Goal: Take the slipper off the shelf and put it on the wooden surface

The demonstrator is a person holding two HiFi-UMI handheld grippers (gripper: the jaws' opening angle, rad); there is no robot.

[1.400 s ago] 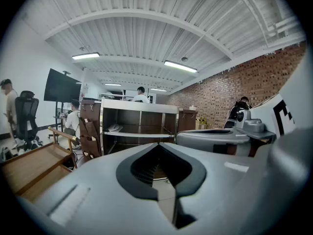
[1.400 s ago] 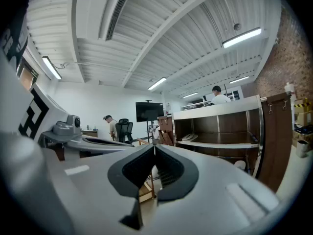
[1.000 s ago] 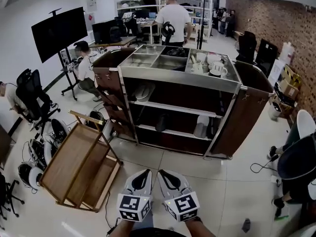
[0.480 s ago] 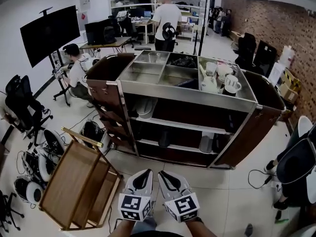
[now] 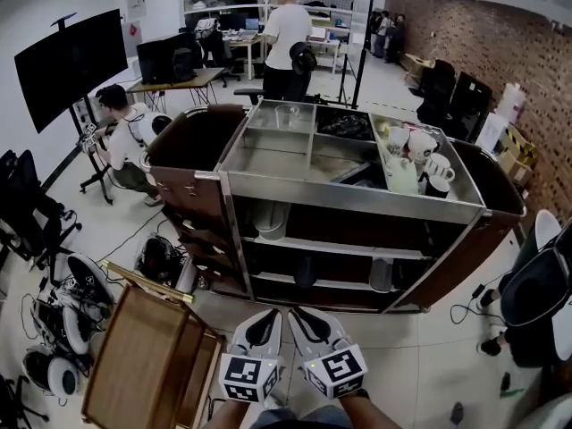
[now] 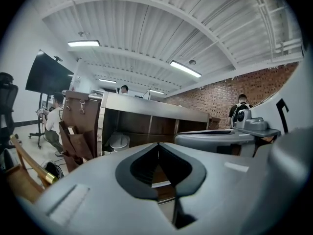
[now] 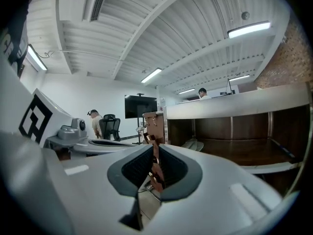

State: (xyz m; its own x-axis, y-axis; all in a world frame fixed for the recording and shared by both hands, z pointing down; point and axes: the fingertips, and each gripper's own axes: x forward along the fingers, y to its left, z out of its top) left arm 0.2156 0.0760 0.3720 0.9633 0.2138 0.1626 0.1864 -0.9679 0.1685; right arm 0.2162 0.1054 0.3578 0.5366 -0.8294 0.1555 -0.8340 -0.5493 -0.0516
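A metal-topped cart (image 5: 349,195) with brown shelves stands in front of me. On its upper shelf at the left lies a white slipper (image 5: 268,218), also in the left gripper view (image 6: 119,142). The lower shelf holds a dark slipper (image 5: 304,271) and a white one (image 5: 382,275). The wooden surface (image 5: 143,365) is a low slatted table at the bottom left. Both grippers hang side by side at the frame's bottom, short of the cart. The left gripper (image 5: 262,326) (image 6: 157,146) is shut and empty. The right gripper (image 5: 310,324) (image 7: 155,148) is just opening from shut, a thin slit only, nothing between.
Cups and a teapot (image 5: 416,155) sit on the cart's top right; metal trays (image 5: 281,137) fill the rest. A person (image 5: 284,34) stands behind the cart, another crouches (image 5: 121,137) at its left. Cables and helmets (image 5: 63,307) litter the floor at the left.
The view has come closer to the cart, which now fills more of the frame; the wooden table has slid lower left. Both grippers keep their place at the bottom.
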